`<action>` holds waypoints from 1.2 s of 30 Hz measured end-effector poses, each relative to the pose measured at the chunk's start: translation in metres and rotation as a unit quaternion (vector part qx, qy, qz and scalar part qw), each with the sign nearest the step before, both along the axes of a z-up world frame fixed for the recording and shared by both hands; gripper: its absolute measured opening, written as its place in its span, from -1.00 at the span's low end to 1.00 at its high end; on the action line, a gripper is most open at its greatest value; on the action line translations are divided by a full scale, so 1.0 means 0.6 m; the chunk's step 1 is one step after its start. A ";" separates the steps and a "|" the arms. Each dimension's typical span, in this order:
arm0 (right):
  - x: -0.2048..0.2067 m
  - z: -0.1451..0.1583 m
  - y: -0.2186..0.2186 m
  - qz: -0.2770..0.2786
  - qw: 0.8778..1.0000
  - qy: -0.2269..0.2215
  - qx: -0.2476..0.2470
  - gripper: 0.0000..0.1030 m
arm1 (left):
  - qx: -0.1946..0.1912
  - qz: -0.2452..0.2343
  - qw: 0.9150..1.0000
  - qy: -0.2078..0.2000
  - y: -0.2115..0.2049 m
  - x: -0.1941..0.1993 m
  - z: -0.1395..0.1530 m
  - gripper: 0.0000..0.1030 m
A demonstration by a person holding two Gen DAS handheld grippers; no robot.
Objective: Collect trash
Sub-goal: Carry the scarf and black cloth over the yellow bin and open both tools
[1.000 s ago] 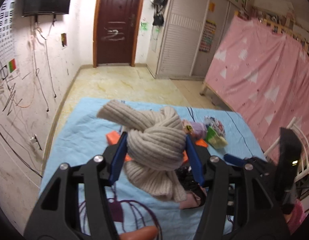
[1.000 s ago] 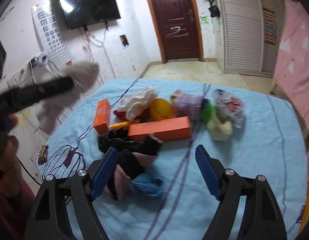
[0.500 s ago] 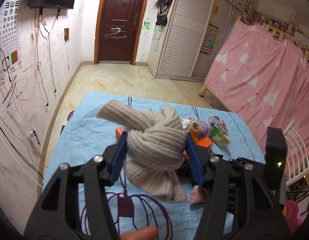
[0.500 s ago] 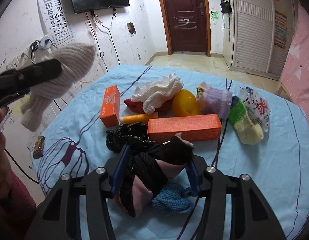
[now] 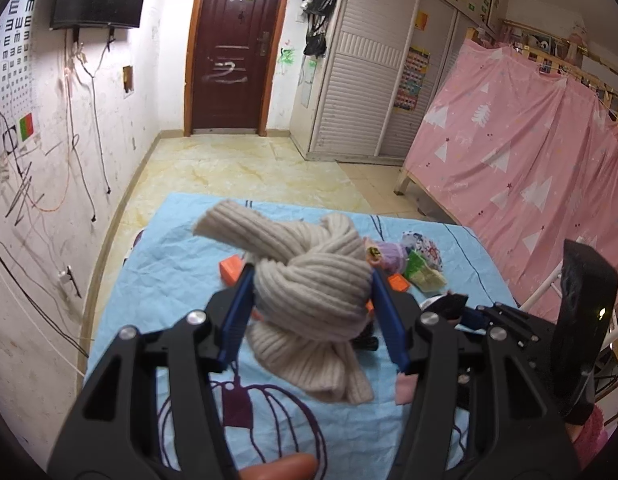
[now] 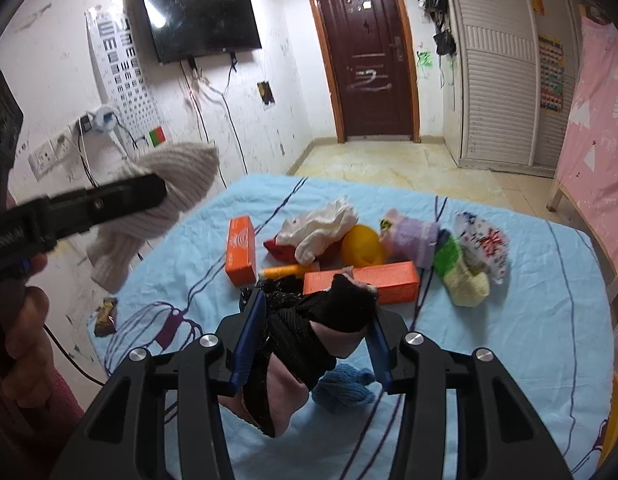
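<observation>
Beige knotted sock in left tool; black-pink sock in right tool.

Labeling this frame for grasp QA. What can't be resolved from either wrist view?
- Left wrist view: the beige knotted sock in the left gripper hides most of the pile behind it.
- Right wrist view: the black-and-pink sock bundle in the right gripper covers part of the black item and the blue knit ball.
- Right wrist view: the small wrapper at the bed edge is too small to identify.
- No trash bin in either view.
</observation>
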State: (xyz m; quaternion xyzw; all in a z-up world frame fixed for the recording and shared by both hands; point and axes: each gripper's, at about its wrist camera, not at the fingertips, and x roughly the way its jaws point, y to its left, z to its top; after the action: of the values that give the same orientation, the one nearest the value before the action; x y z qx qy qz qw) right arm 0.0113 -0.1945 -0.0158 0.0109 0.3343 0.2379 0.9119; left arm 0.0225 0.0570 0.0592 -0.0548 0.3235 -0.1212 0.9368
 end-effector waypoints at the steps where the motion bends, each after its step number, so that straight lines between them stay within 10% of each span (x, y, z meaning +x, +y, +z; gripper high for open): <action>1: -0.003 0.005 -0.011 -0.005 1.000 -0.005 0.006 -0.20 | 0.002 -0.002 1.000 -0.001 -0.005 -0.002 0.001 0.07; 21: -0.058 0.053 -0.240 -0.130 0.986 -0.061 0.089 -0.20 | 0.050 -0.085 0.995 -0.009 -0.171 -0.020 0.017 0.07; 36: -0.128 0.037 -0.482 -0.291 0.945 -0.081 0.125 -0.20 | 0.066 -0.204 0.977 -0.003 -0.396 -0.028 0.016 0.07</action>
State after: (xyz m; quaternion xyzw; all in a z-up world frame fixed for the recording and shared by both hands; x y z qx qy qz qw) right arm -0.0655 -0.4836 0.0063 0.2020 0.2090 0.0024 0.9568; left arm 0.0056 -0.1806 0.0690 0.0752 0.3324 -0.2884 0.8948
